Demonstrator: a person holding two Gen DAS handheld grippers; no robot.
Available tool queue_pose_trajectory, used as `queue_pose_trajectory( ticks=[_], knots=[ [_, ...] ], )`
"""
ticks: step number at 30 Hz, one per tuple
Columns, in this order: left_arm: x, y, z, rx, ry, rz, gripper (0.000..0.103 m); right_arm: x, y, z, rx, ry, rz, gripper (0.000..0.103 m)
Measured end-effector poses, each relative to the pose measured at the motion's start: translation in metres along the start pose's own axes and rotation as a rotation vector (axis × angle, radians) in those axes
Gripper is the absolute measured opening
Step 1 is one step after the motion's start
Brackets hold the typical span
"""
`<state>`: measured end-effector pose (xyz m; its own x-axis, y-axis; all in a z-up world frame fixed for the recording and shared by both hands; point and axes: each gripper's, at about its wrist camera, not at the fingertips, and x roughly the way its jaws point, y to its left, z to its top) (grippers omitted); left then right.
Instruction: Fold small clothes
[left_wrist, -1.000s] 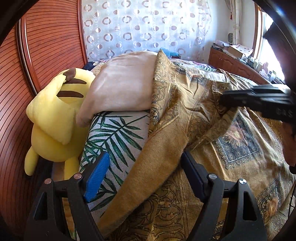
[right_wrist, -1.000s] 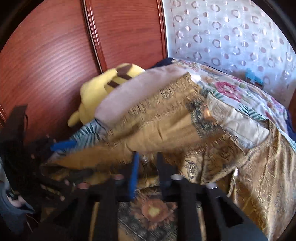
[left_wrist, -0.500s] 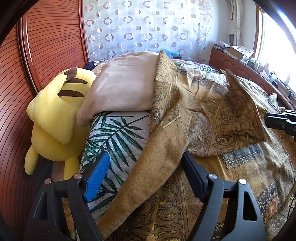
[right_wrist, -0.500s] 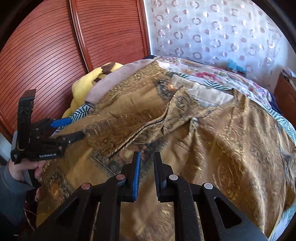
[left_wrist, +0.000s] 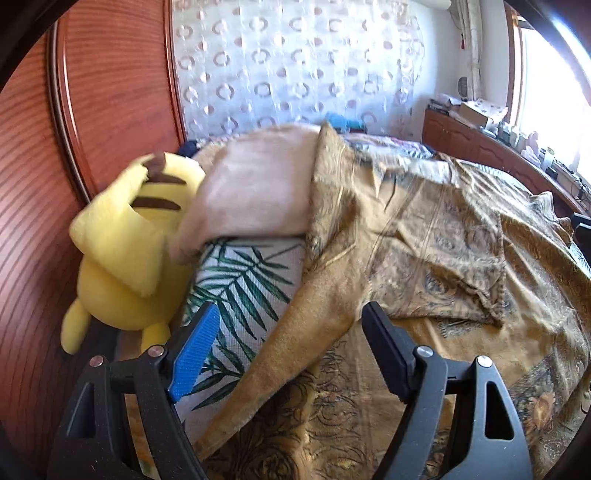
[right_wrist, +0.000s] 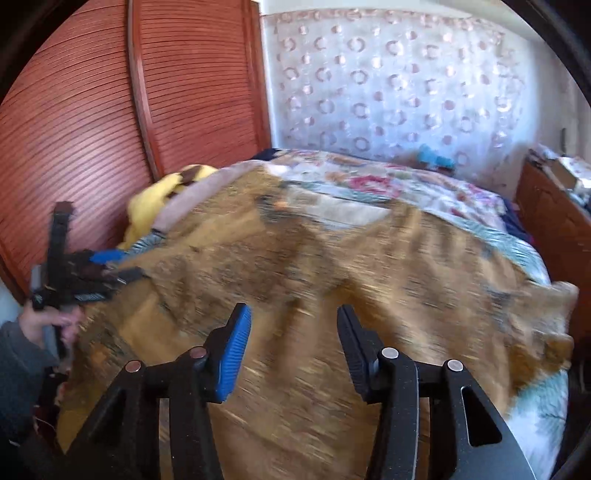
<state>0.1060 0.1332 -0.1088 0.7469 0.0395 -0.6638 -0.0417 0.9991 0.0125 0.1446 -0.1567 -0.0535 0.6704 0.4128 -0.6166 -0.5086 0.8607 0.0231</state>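
Gold patterned garment motion-blurred in right wrist view, plush toy mostly hidden

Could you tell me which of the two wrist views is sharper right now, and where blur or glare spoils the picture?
Left wrist view: mostly sharp on the golden garment, with blown-out glare at the window. Right wrist view: the same fabric is streaked with motion blur, while the right gripper itself stays crisp; both views bend at the fisheye edges.

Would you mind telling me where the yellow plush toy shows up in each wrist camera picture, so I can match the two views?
Left wrist view: the yellow plush toy fills the left side, leaning on the red wooden wall beside the beige pillow.
Right wrist view: only a small yellow part shows at centre left, behind the golden cloth.
Shared landmark: the white curtain with rings.
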Motion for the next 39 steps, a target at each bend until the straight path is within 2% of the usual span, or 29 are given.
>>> queue_pose_trajectory(
  ticks=[6,10,14,19,22,30,35,39],
  knots=[
    [-0.022,-0.031,0.019,0.024,-0.057,-0.089,0.08,-0.032,-0.066,-0.036,0.114,0.02,-0.137,0.051],
    [-0.012,-0.069,0.033,0.078,-0.052,-0.158,0.08,-0.049,-0.11,-0.053,0.204,0.023,-0.223,0.051],
    [0.003,-0.103,0.04,0.132,-0.028,-0.21,0.08,-0.055,-0.133,-0.063,0.246,0.039,-0.268,0.054],
    [0.025,-0.134,0.047,0.175,0.021,-0.246,0.08,-0.054,-0.152,-0.066,0.312,0.065,-0.271,0.055],
    [0.033,-0.149,0.047,0.207,0.046,-0.248,0.08,-0.039,-0.161,-0.06,0.35,0.078,-0.256,0.055],
    [0.057,-0.164,0.046,0.247,0.164,-0.242,0.08,-0.024,-0.184,-0.041,0.387,0.105,-0.267,0.055],
    [0.058,-0.167,0.046,0.258,0.174,-0.253,0.087,-0.014,-0.183,-0.035,0.396,0.143,-0.278,0.055],
    [0.058,-0.17,0.046,0.263,0.175,-0.254,0.089,-0.014,-0.187,-0.032,0.392,0.15,-0.28,0.055]
  ],
)
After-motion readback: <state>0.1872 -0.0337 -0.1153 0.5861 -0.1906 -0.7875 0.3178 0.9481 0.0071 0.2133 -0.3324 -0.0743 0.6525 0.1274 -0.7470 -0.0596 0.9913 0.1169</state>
